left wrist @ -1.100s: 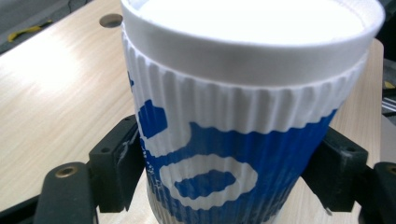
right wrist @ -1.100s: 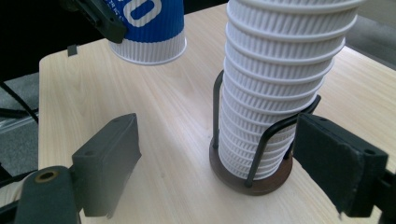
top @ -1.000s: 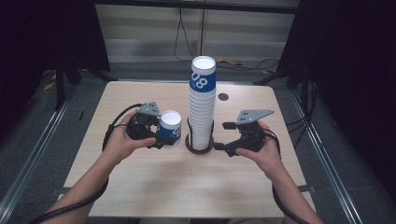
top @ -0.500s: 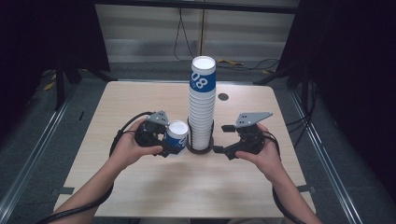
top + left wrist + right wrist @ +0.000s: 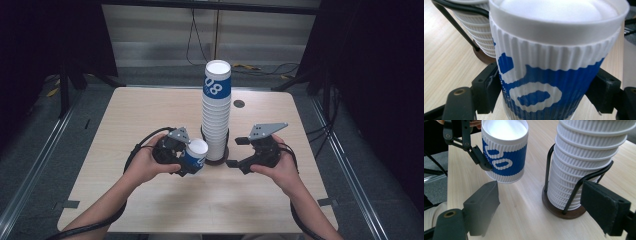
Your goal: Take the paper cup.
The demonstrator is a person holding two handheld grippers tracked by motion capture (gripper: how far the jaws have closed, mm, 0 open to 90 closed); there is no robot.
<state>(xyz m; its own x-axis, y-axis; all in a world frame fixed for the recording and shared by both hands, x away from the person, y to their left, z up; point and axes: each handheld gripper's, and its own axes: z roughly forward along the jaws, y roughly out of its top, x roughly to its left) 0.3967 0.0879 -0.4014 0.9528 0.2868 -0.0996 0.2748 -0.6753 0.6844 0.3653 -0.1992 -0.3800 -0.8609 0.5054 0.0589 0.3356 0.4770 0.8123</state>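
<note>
Left gripper (image 5: pixel 186 161): we see it clamped on a blue-and-white paper cup (image 5: pixel 195 154), one jaw on each side of the ribbed wall.
Cup: held tilted above the bench (image 5: pixel 150 115), just left of the cup stack (image 5: pixel 216 115).
Stack: white ribbed cups in a wire holder (image 5: pixel 564 195) on a round brown base.
Right gripper (image 5: pixel 239 157): we see its jaws spread wide, holding nothing, near the holder's right side.

Frame centre: cup stack (image 5: pixel 216 112) in wire holder (image 5: pixel 223 150) on table (image 5: pixel 150 115). Lower left of it, single cup (image 5: pixel 195 155) within left gripper (image 5: pixel 187 162); lower right, right gripper (image 5: pixel 235 152).
</note>
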